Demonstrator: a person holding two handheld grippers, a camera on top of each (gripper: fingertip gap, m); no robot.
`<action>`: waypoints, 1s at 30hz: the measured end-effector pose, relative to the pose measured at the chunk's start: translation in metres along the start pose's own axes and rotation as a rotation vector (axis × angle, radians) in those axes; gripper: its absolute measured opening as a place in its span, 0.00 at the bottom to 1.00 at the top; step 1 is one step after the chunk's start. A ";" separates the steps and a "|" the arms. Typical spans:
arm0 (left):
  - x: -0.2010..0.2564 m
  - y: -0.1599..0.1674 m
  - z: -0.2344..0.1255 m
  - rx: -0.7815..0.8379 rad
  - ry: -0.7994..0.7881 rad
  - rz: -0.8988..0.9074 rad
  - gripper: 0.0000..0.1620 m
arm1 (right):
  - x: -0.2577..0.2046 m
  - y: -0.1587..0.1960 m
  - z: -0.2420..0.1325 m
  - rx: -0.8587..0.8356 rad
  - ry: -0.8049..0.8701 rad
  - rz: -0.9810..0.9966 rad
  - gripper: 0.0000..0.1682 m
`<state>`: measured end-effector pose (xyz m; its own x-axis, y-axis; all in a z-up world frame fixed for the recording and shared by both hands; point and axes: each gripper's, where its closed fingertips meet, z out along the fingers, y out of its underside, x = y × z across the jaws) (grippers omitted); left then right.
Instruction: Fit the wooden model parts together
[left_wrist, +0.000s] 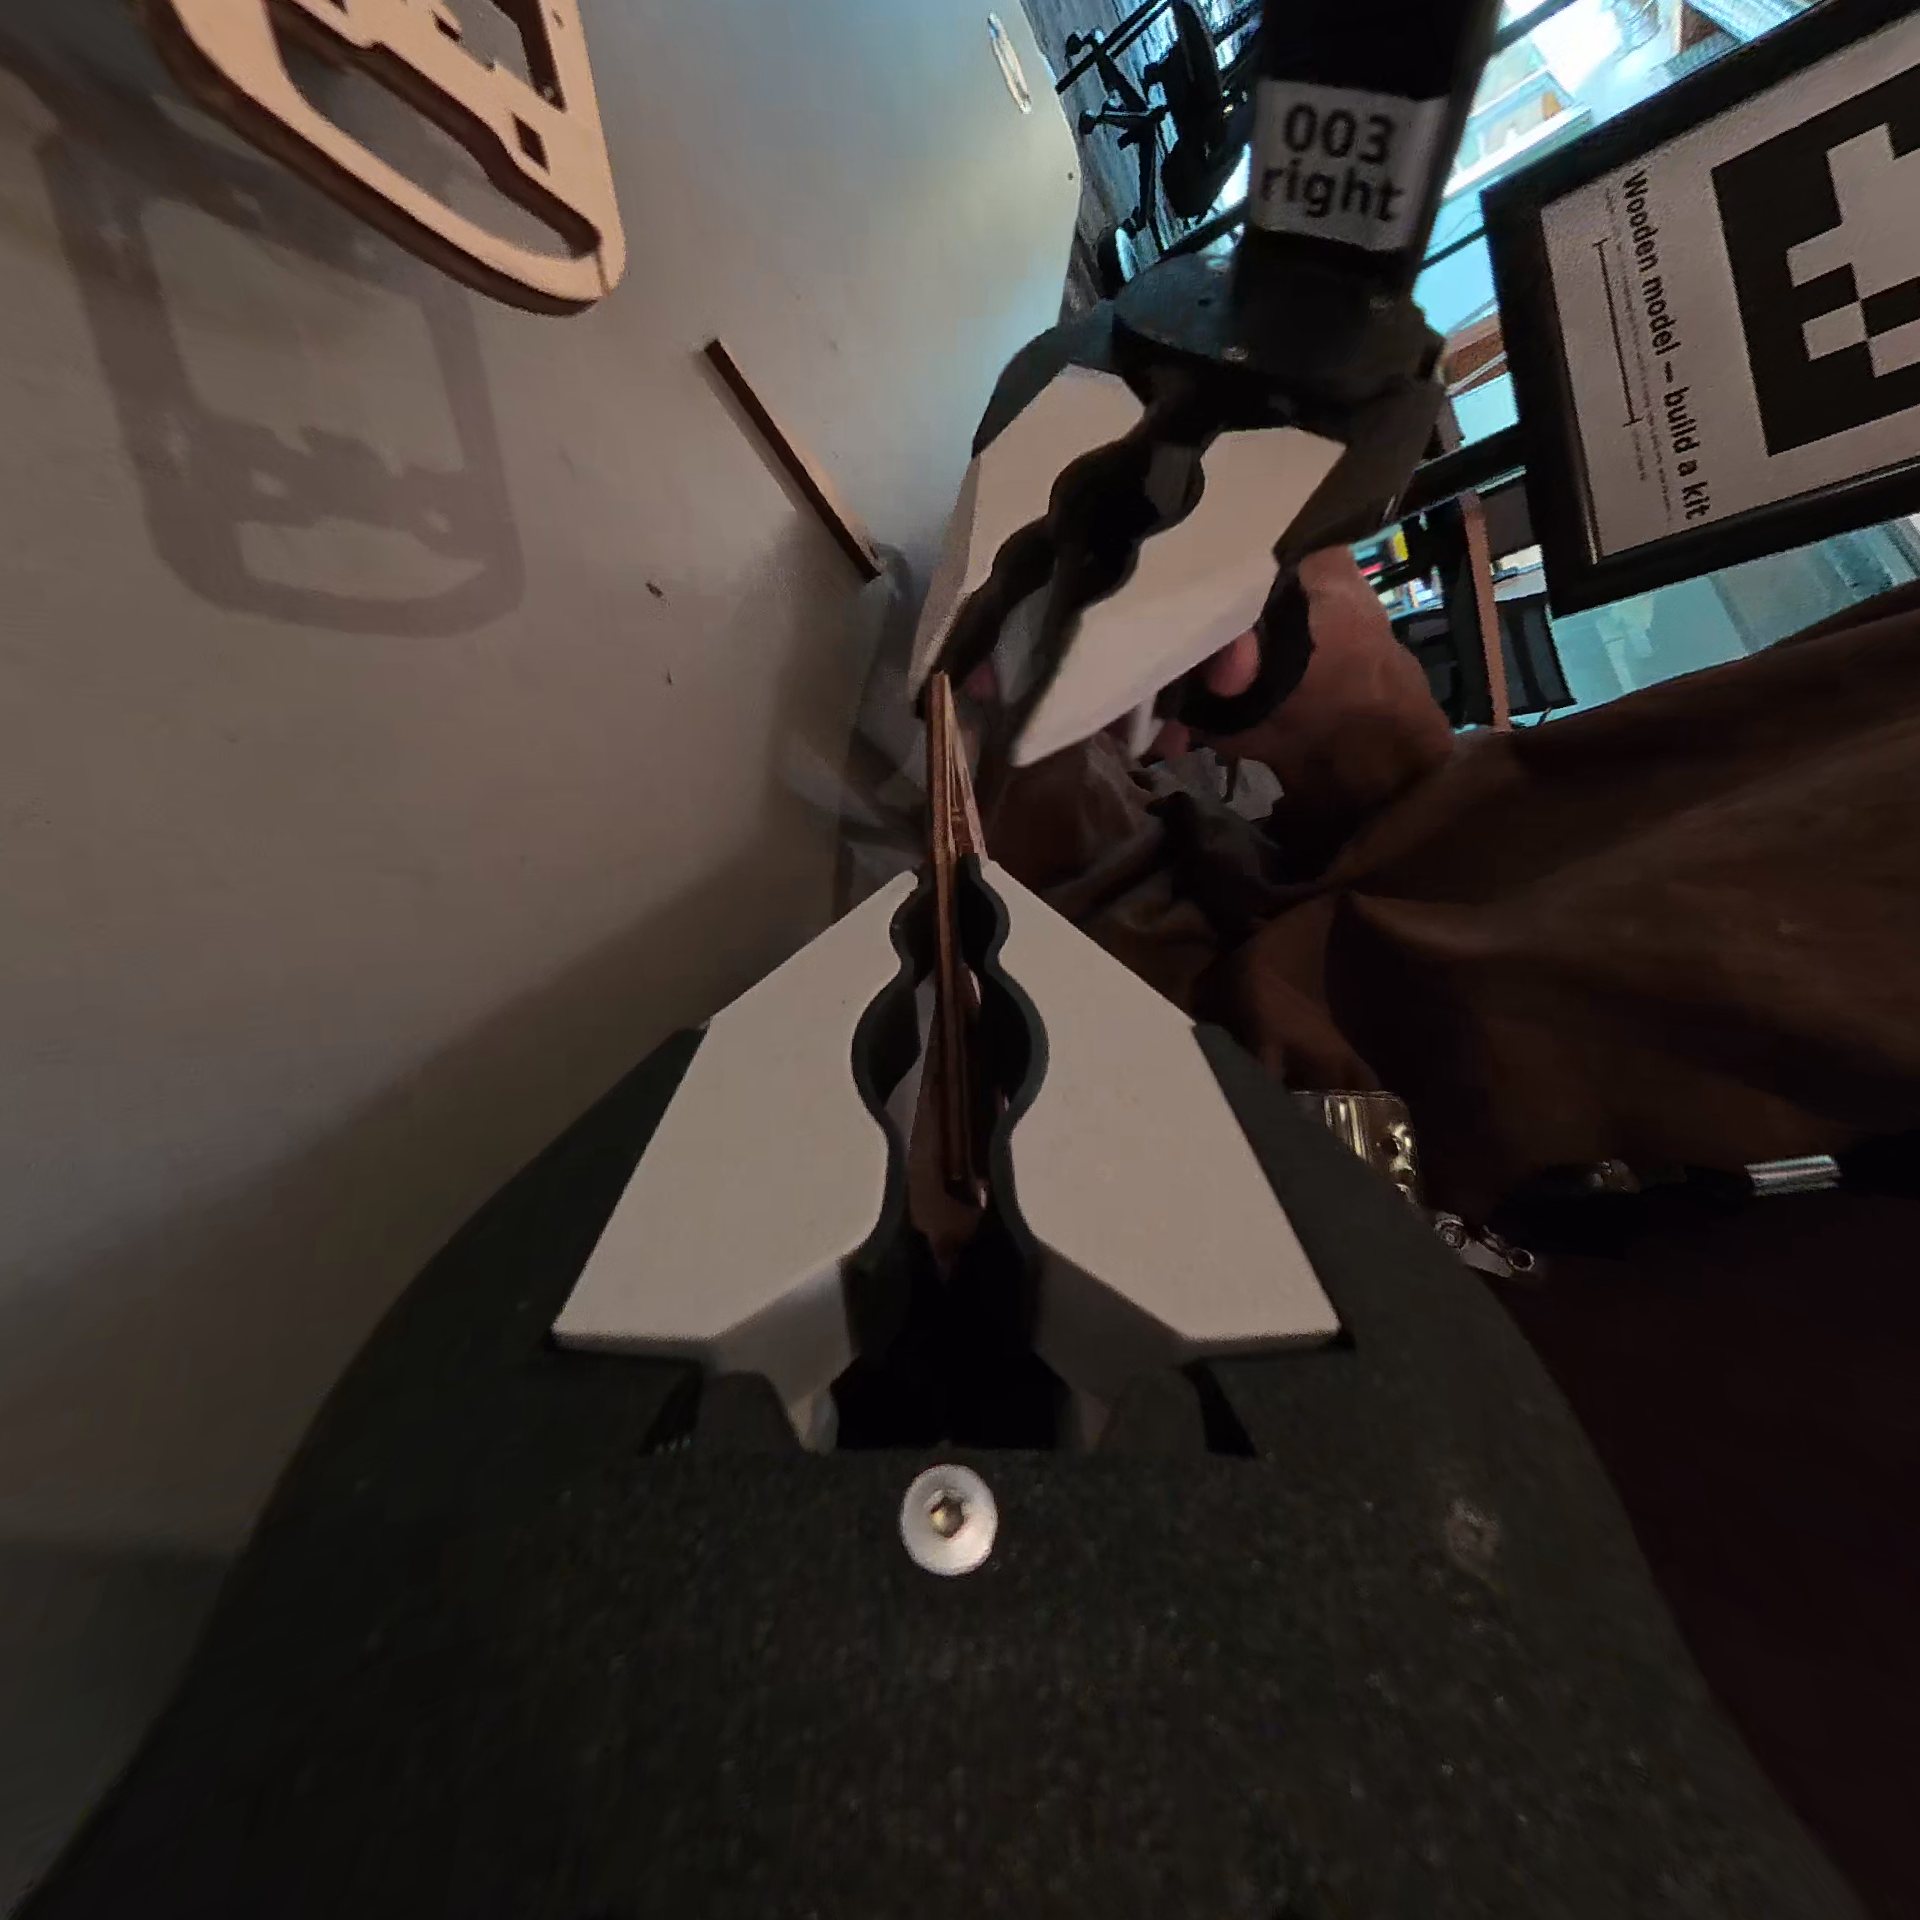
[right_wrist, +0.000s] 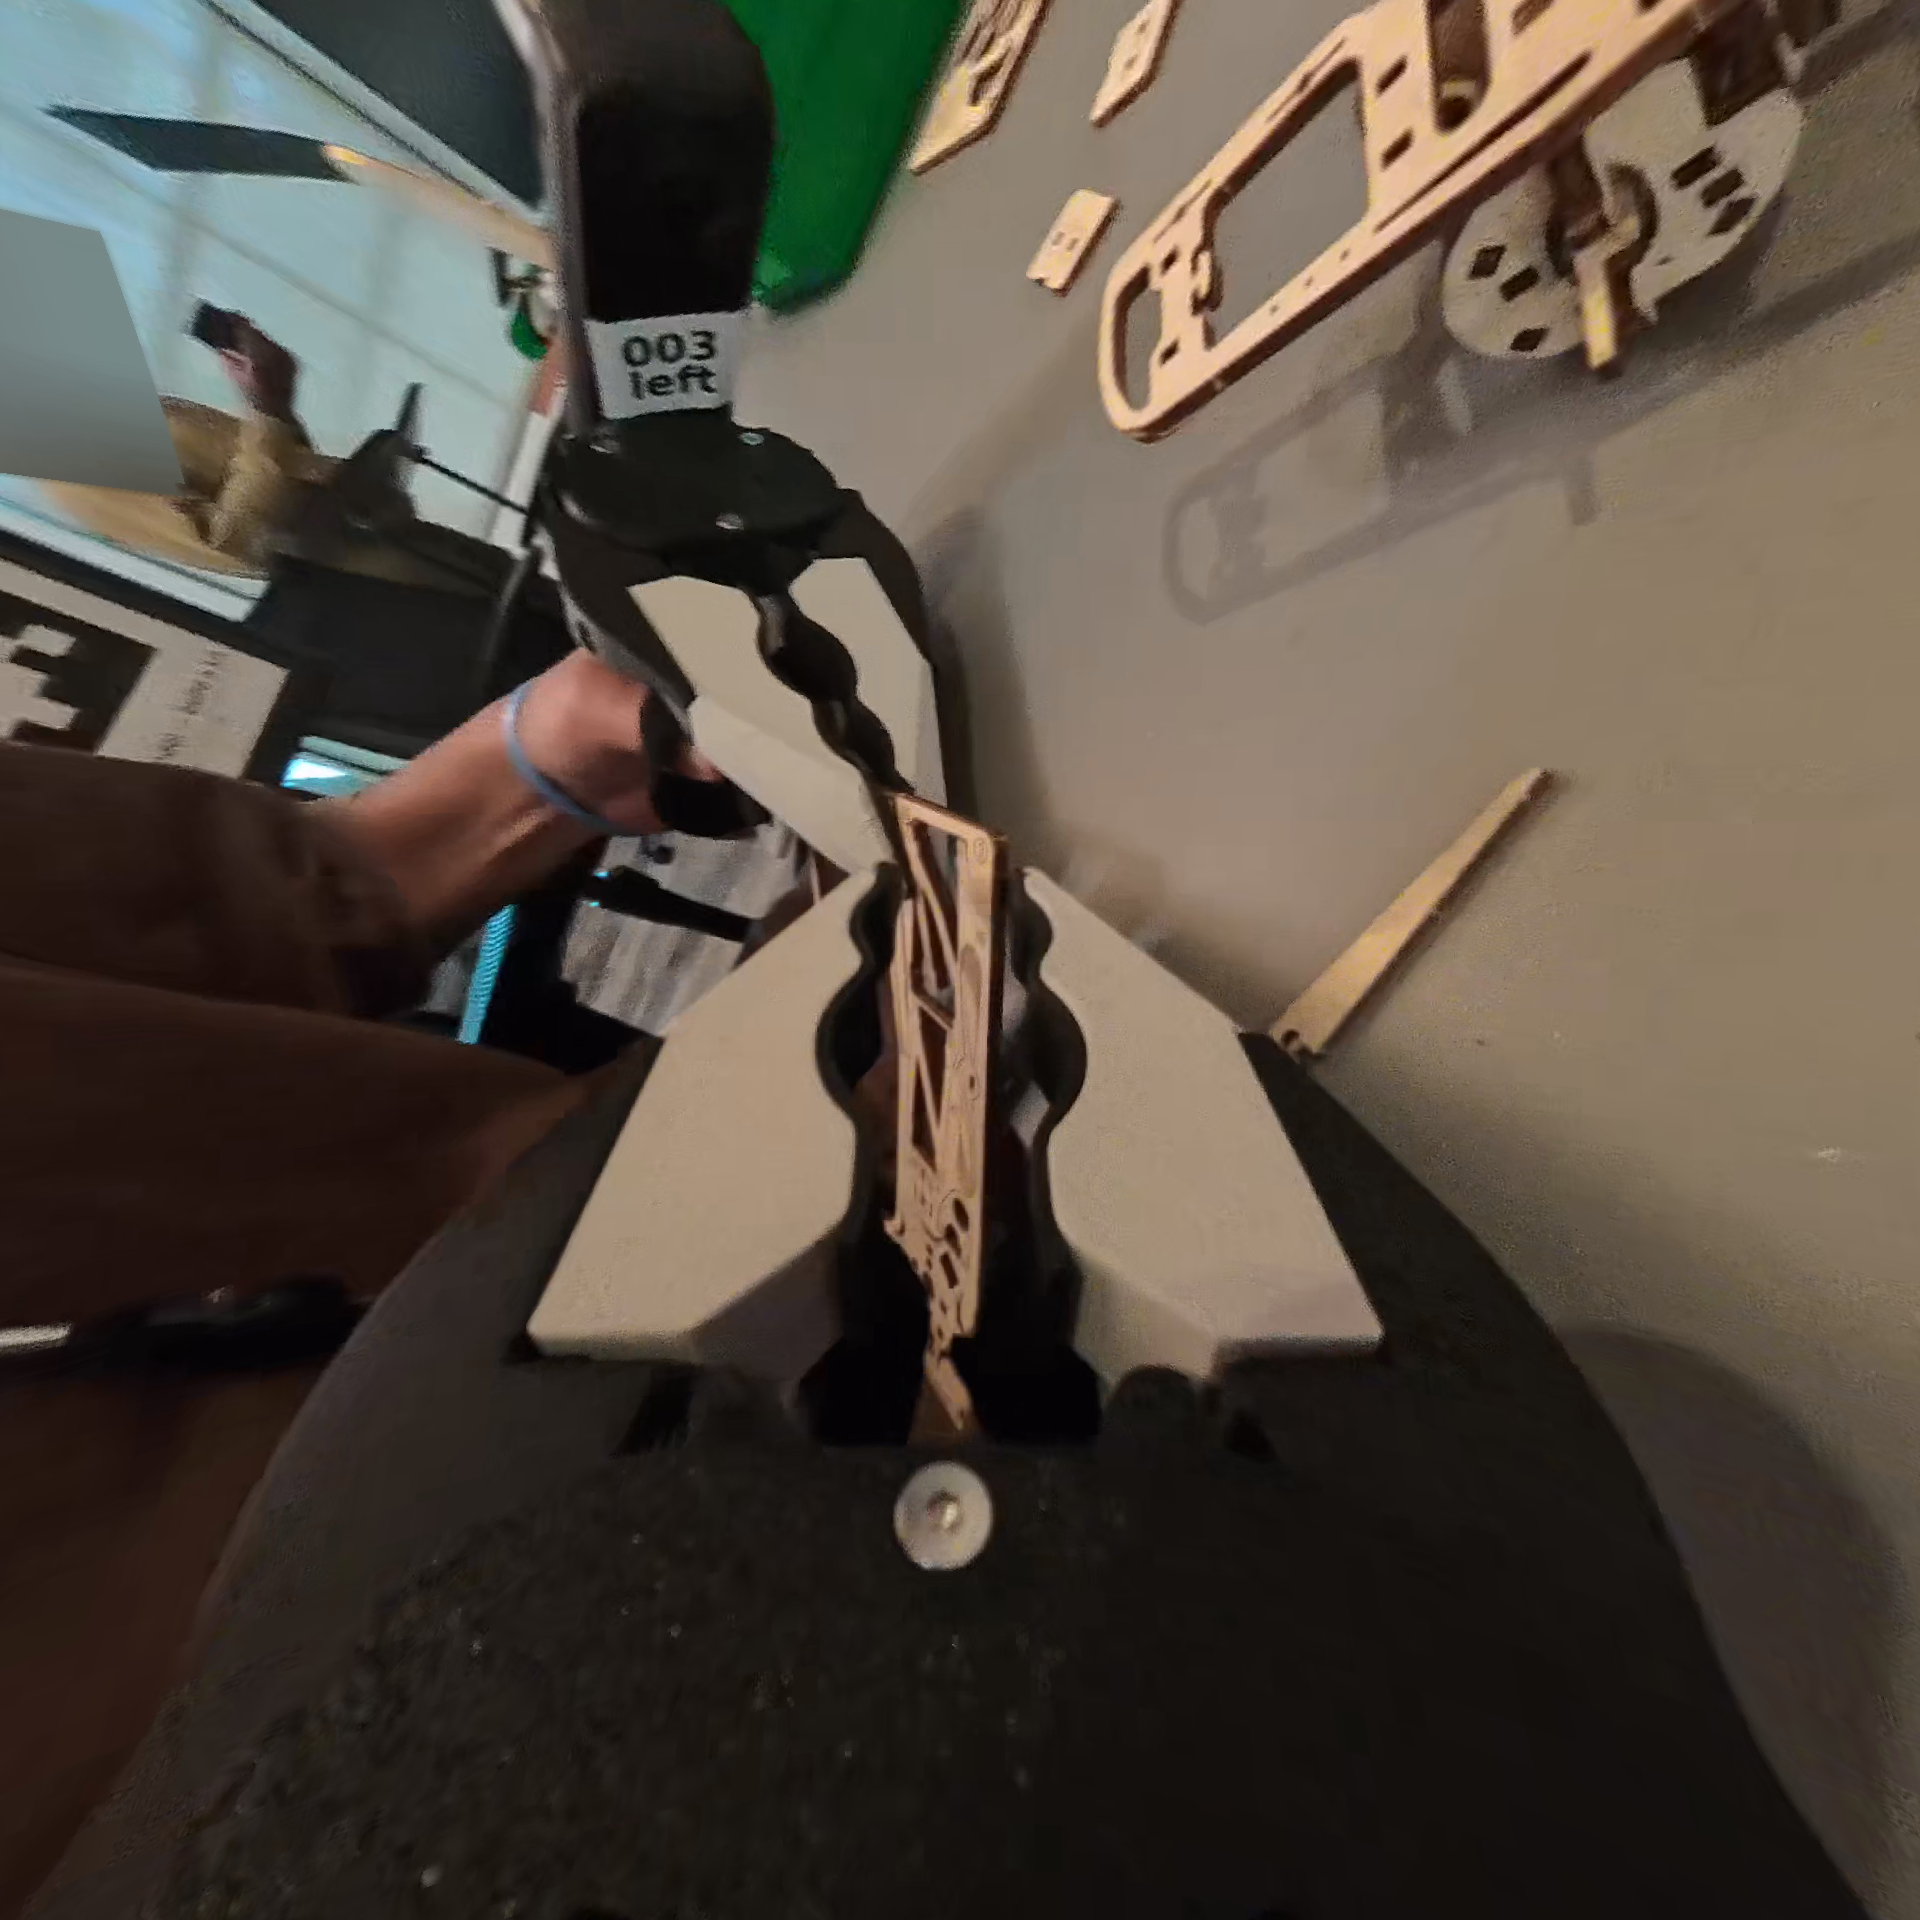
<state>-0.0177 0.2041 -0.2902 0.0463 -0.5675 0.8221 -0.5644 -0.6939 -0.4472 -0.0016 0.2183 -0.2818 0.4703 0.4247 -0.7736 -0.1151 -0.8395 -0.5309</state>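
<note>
Left wrist view: left gripper clamps a thin wooden panel edge-on; right gripper meets its far end above the grey table.

Right wrist view: right gripper grips the fretwork panel; left gripper pinches its far tip. A wooden strip lies nearby.

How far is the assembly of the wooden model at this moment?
Partly done: a wheeled sub-assembly already stands built on the table. In hand: a flat lattice part is gripped from opposite ends by the left gripper and the right gripper. Left: a loose strip, small plates and a cut-out frame lie unattached.
</note>
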 end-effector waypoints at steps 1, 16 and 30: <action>0.001 0.000 -0.001 0.003 0.012 -0.001 0.01 | -0.001 0.000 -0.001 -0.002 -0.012 -0.004 0.13; 0.002 0.003 -0.001 -0.007 -0.026 0.059 0.01 | 0.003 0.008 0.019 -0.056 0.116 -0.097 0.08; 0.006 -0.001 -0.001 0.013 0.028 0.015 0.01 | -0.004 0.000 -0.008 -0.069 0.093 -0.208 0.15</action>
<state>-0.0177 0.2021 -0.2841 0.0146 -0.5649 0.8250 -0.5539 -0.6915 -0.4637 0.0035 0.2141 -0.2765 0.5567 0.5604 -0.6132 0.0514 -0.7600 -0.6479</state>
